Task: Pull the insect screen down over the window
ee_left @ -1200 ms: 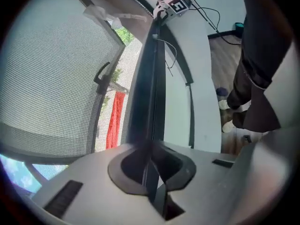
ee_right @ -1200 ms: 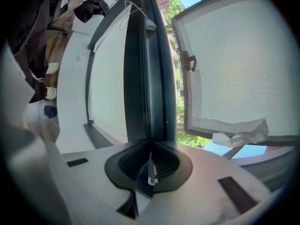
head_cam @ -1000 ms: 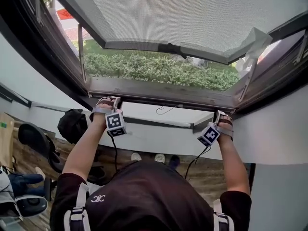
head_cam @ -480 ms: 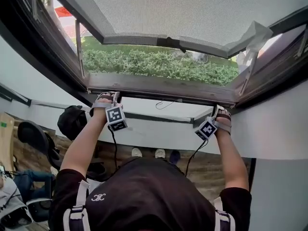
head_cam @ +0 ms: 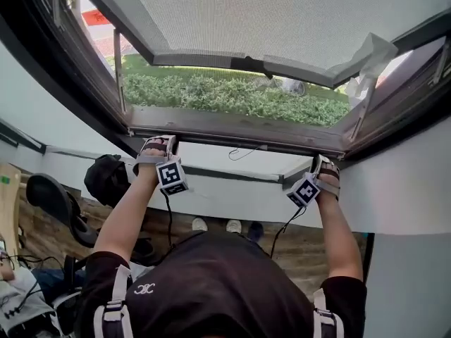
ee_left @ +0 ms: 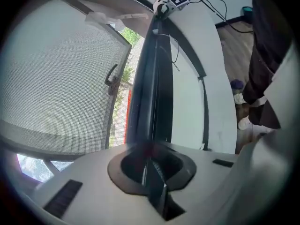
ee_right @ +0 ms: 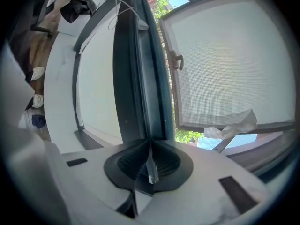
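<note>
Since the dark rail (head_cam: 232, 131) spans the window (head_cam: 70, 90), left tongs (head_cam: 156, 145) and right tongs (head_cam: 325, 165) each clench one end, probably so it stays level when pulled.

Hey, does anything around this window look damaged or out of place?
Yes. A crumpled white sheet hangs bunched at the right corner of the mesh panel, like torn wrapping. A thin loose wire also curls on the white ledge just below the bottom rail.

floor (head_cam: 303, 255): wood | on it: white shoes (head_cam: 200, 225), blk chair (head_cam: 53, 199) | sill (head_cam: 211, 158): wire (head_cam: 243, 151)
</note>
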